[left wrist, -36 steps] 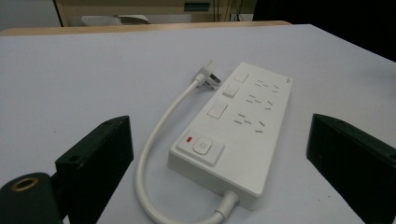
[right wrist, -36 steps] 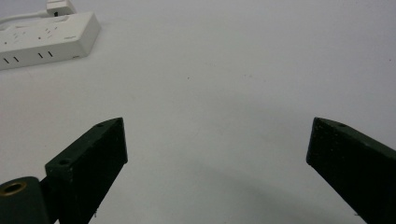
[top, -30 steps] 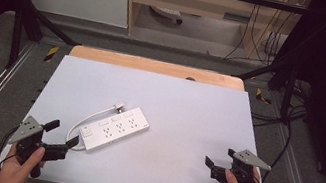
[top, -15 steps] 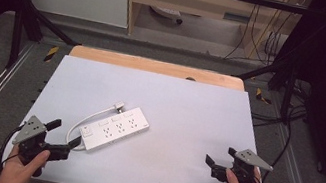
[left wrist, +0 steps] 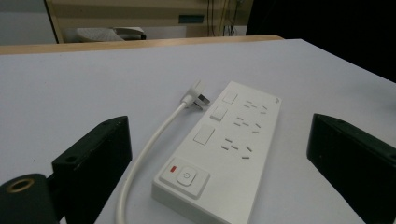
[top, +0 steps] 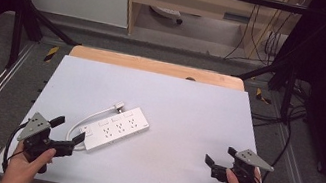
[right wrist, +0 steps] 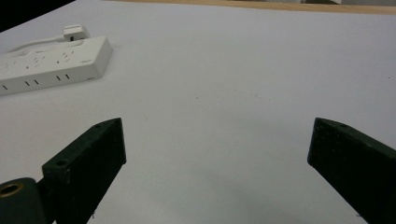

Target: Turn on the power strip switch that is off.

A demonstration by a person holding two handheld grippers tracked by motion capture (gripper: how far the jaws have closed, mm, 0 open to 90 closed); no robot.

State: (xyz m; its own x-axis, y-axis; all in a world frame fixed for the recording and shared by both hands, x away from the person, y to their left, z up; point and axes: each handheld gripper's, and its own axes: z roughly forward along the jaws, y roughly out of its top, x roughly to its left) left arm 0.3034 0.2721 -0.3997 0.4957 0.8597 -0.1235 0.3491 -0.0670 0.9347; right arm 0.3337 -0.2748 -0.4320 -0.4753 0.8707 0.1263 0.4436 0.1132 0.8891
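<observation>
With the white plastic power strip [top: 116, 127] lying flat and slanted on the pale grey tabletop [top: 188, 111], left of centre, the left gripper [top: 64, 136] sits right at its switch end, jaws spread wide. Through the left gripper view the strip's near end [left wrist: 224, 154], with its round button and red light, lies squarely between those black jaws, so this looks like a line-up for a grab across the body. The white cord [left wrist: 149, 149] loops out beside it and curls back to the white plug [left wrist: 198, 97], resting by the strip's far side. Over on the other edge, the right gripper [top: 217, 165] waits well apart, jaws wide too, nothing between them but bare table, likely held back until needed.
</observation>
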